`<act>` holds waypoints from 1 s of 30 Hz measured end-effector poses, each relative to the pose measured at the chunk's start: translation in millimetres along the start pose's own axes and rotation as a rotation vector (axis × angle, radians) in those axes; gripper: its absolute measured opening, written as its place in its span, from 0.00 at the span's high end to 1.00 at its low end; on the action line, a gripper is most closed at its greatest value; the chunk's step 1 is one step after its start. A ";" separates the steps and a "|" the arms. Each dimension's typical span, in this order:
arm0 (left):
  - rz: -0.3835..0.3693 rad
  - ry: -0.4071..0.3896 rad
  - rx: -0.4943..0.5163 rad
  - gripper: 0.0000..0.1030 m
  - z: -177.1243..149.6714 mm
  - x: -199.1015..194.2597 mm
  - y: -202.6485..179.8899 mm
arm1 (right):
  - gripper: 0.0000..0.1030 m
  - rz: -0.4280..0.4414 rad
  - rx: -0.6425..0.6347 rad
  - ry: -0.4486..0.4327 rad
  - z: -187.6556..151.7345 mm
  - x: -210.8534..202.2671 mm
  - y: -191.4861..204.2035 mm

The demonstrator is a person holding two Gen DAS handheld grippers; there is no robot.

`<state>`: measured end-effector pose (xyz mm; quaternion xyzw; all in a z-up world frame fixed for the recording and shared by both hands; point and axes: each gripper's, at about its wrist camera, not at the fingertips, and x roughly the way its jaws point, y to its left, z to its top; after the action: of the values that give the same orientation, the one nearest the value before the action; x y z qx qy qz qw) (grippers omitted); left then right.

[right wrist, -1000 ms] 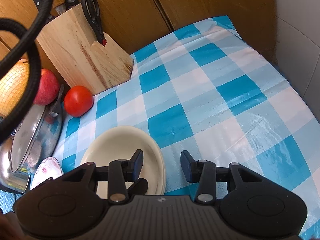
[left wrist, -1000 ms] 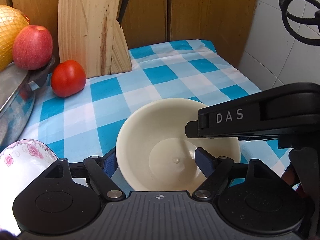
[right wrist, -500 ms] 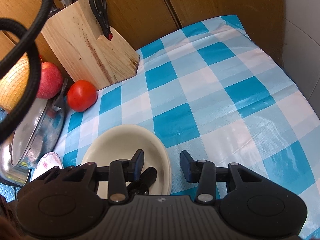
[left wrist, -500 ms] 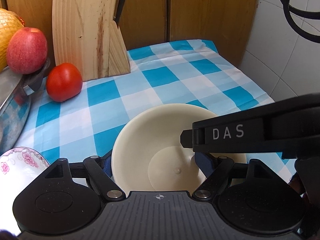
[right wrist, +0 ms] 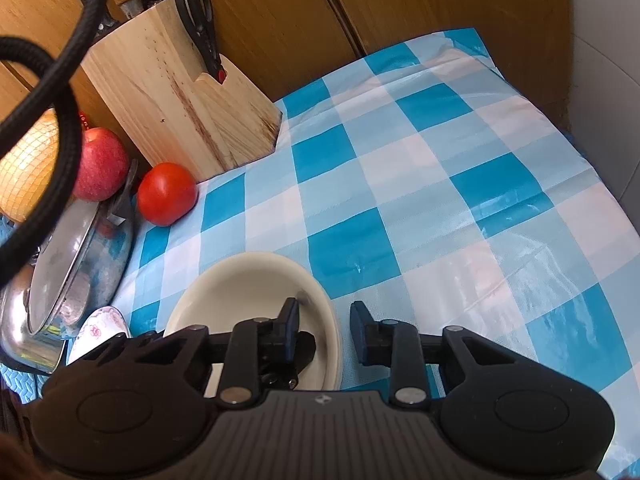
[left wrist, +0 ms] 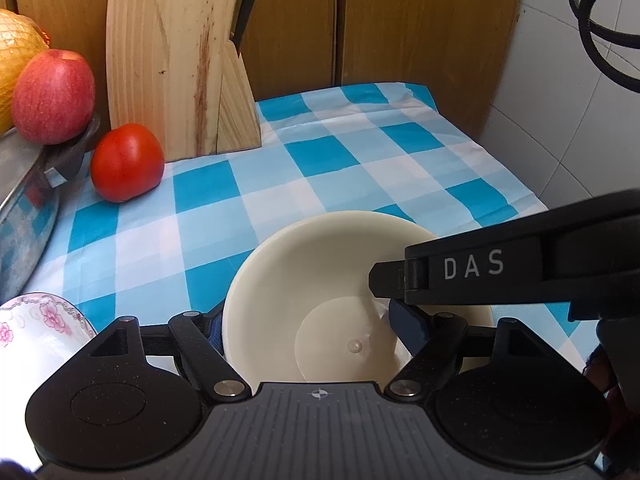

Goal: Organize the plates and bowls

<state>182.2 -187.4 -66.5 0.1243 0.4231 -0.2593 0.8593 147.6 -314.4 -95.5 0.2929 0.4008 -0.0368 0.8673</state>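
Left hand-held gripper (left wrist: 308, 320) straddles the near-left rim of the cream bowl (left wrist: 336, 280), one finger outside and one inside, seemingly clamped on it to carry it. Right hand-held gripper (right wrist: 326, 330) has its fingers apart astride the bowl's rim at 3 o'clock, probably to steady it. On the checked worktop (right wrist: 440, 184), a flowered bowl (left wrist: 36, 332) sits at 9 o'clock, likely its stacking partner.
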 end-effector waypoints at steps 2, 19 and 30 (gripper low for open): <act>0.003 -0.002 -0.002 0.20 0.4 -0.5 -0.2 | 0.80 0.006 -0.001 -0.001 0.2 -0.8 1.7; 0.023 -0.006 -0.020 0.38 1.1 -2.9 2.9 | 0.82 0.000 0.007 0.018 -0.3 -3.0 -2.8; 0.031 -0.013 -0.043 0.45 -0.7 -4.8 5.2 | 0.83 0.010 0.038 0.035 -1.9 -1.1 -6.3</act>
<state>182.1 -181.1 -63.1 0.1108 0.4211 -0.2375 0.8683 143.7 -318.8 -98.7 0.3119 0.4137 -0.0352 0.8546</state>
